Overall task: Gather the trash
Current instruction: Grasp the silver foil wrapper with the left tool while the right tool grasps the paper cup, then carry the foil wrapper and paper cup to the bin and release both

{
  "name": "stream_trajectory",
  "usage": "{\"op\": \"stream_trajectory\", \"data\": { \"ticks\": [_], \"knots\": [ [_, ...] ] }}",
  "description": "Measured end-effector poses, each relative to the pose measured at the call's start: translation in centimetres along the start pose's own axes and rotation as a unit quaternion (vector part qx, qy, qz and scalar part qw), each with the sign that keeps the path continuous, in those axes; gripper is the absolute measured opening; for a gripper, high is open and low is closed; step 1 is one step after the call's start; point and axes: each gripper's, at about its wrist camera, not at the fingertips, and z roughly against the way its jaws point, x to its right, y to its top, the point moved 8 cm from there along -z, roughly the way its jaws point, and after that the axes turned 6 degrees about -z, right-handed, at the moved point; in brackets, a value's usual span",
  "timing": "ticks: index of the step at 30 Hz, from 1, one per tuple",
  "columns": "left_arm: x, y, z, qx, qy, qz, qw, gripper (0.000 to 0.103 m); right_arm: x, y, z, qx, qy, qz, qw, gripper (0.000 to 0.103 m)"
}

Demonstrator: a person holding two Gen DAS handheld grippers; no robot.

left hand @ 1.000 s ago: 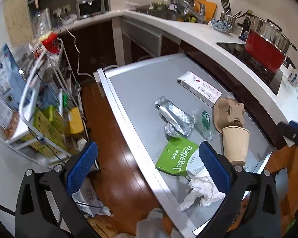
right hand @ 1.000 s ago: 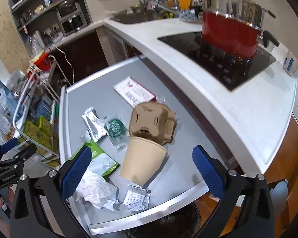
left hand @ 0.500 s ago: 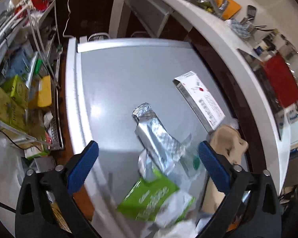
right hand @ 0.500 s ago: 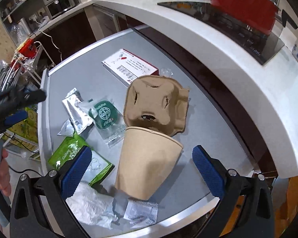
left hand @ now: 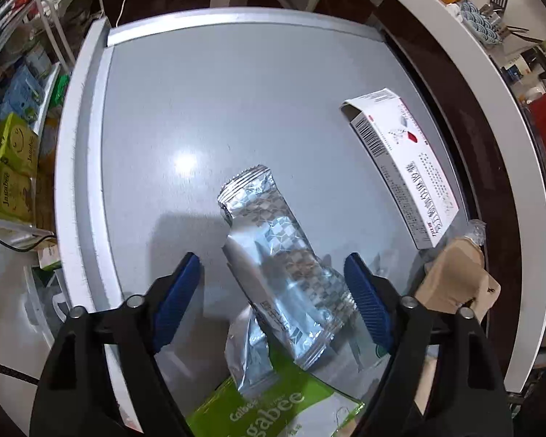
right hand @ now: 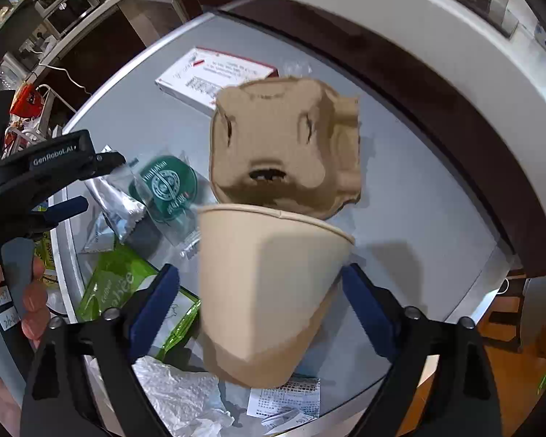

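We have brought both grippers down from a high look over the desk [left hand: 236,83] to just above the litter. A second ago the left gripper [left hand: 273,284] was looking across the whole kitchen; now its fingers [left hand: 178,287] stand spread on either side of the silver foil wrapper [left hand: 269,251], which lies flat on the desk with its far end pointing away from us. They are released and hold nothing, and we cannot tell whether the tips touch the desk.

Taking that wrapper as our landmark: the green Jagabee bag [left hand: 273,408] lies just nearer to us and partly under its near end, the white carton [left hand: 400,167] is well off to its right and farther away, and the brown pulp cup carrier [left hand: 455,284] sits to its right near the desk edge.

The right gripper [right hand: 262,302] has closed in likewise. Its fingers [right hand: 156,302] now flank the upturned paper cup [right hand: 269,291], open, with gaps on both sides. The cup stands just on our side of the cup carrier [right hand: 284,149], with crumpled white tissue [right hand: 178,397] and a receipt [right hand: 284,397] at its base.

We judge that nothing is collected yet. Each gripper has picked its piece, and squeezing comes next. The thin foil may slip or buckle; the cup may crush.
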Motion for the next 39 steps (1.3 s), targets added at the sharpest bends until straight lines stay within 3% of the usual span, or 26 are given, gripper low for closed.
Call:
{"op": "stream_trajectory", "data": {
  "ticks": [3,7,14,30,39],
  "knots": [
    [0.0,0.3,-0.1,0.004,0.006,-0.01,0.9999,0.07,0.2,-0.1,-0.4,-0.004,0.004,-0.003,1.0,0.08],
    [0.4,0.8,0.0,0.01,0.006,-0.031,0.9994,0.046,0.1,0.0,-0.3,-0.002,0.005,0.005,1.0,0.079],
    [0.3,0.7,1.3,0.032,-0.044,-0.047,0.9974,0.043,0.4,0.7,0.0,0.005,0.019,0.0,1.0,0.078],
    [-0.3,2.7,7.7,0.105,-0.084,-0.039,0.9902,0.042,1.2,1.7,4.3,0.041,0.057,-0.007,0.998,0.078],
    [0.8,1.5,12.3,0.149,-0.096,-0.06,0.9822,0.042,1.1,1.9,8.9,0.077,0.078,0.01,0.994,0.078]
  ]
}}
